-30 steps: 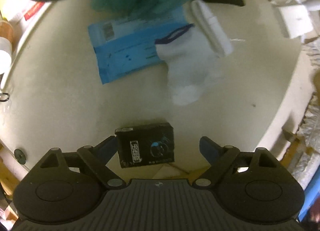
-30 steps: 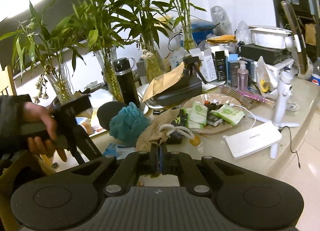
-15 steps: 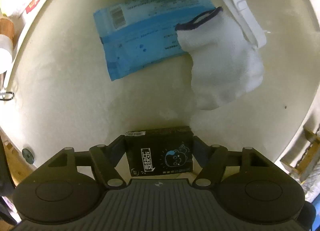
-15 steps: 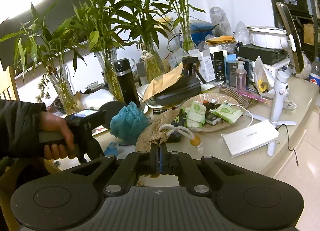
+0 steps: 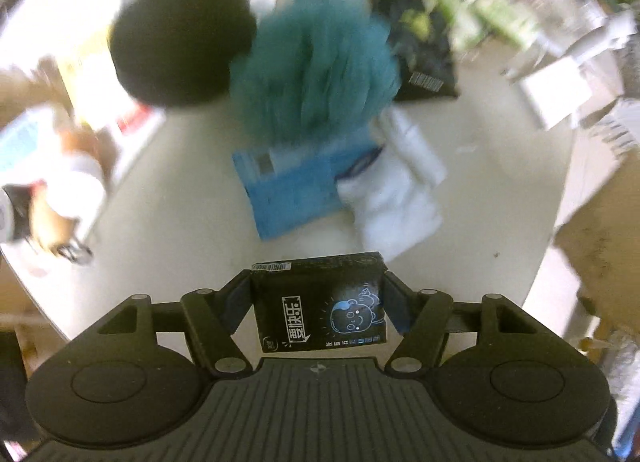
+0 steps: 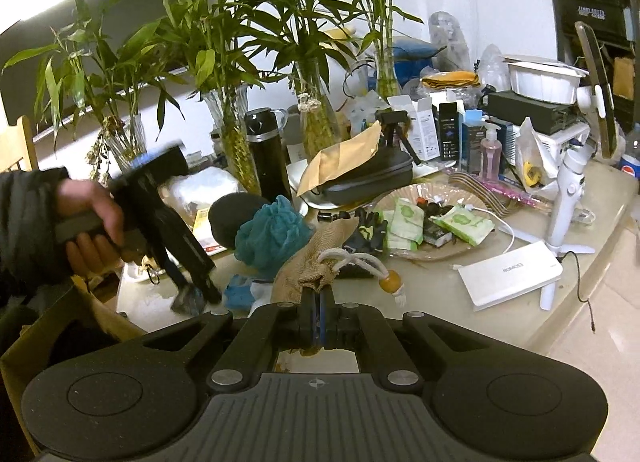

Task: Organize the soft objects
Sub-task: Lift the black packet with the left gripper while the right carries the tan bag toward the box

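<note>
While the left gripper (image 5: 318, 294) clamps one black pack (image 5: 320, 300), long axis across the jaws, label sideways, the right gripper (image 6: 318, 302) stays empty and closed.

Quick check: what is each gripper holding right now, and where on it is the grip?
The left gripper clamps the black tissue pack by its two short side edges. The right gripper is shut; whether it pinches the burlap pouch cannot be told.

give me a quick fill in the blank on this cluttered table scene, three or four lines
The left gripper is shut on a small ____ tissue pack.
The fluffy bath sponge is ____ in colour.
The white sock lies partly on a ____ wipes pack.
The right gripper is ____.

Missing words: black; teal; blue; shut
</note>
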The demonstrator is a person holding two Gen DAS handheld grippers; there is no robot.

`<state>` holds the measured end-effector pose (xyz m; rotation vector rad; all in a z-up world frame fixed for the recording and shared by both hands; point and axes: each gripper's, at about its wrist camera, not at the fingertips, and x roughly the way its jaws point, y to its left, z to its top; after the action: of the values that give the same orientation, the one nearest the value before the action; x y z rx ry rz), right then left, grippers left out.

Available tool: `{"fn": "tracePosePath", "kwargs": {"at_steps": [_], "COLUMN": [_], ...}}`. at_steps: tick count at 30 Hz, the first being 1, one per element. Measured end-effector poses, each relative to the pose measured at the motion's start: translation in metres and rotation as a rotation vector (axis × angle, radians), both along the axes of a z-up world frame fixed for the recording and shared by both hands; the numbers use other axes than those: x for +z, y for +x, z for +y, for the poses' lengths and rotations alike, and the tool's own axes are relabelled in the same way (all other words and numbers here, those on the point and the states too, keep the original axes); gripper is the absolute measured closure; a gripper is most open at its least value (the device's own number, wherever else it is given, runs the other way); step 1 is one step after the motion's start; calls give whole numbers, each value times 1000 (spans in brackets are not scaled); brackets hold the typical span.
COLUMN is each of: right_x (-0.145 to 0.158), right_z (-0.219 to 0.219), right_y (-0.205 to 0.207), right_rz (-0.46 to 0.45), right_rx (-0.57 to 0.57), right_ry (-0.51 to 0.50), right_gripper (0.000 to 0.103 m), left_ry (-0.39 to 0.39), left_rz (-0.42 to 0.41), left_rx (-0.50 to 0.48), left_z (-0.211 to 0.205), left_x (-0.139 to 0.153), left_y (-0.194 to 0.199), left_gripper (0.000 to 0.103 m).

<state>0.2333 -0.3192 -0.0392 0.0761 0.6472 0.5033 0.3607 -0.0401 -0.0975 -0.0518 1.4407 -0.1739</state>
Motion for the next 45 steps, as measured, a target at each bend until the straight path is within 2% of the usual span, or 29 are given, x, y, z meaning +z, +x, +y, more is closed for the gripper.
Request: {"fn": "tracePosePath", "kwargs": {"at_steps": [6,13,18,25,31,36,42,45], "right_x": [17,45,66,95,114,122,128,130], "right_z": [24,43,49,56,56,57,56,57], "right_y": [-4,-9,-16,-40,-59,-78,-96,-102], "right_rz": [60,136,147,102,74,66,56,52], "right_rx": [-3,0,-5,27,32,44,46,50], "right_ry": [-79,-66,-52,-46,-28,-20,-19,-17], "right_gripper": [99,99,99,99,99,99,99,99], "left_ry": [-17,-33,-46,-66,-107,-160,-187,-254], "left_rz": [-215,-421,-533,-653,-674,-627,-587,-547], "left_rx": [-28,-36,-38,-79,-140,-176,-236,-298], "left_z": [11,14,21,20,18,17,11,6], "left_x": [58,94,122,152,163,157,144,133], "left_y": [-28,-66,-98,-146,-187,-212,-237,-245], "left_gripper": [36,37,37,37,37,37,36,34]}}
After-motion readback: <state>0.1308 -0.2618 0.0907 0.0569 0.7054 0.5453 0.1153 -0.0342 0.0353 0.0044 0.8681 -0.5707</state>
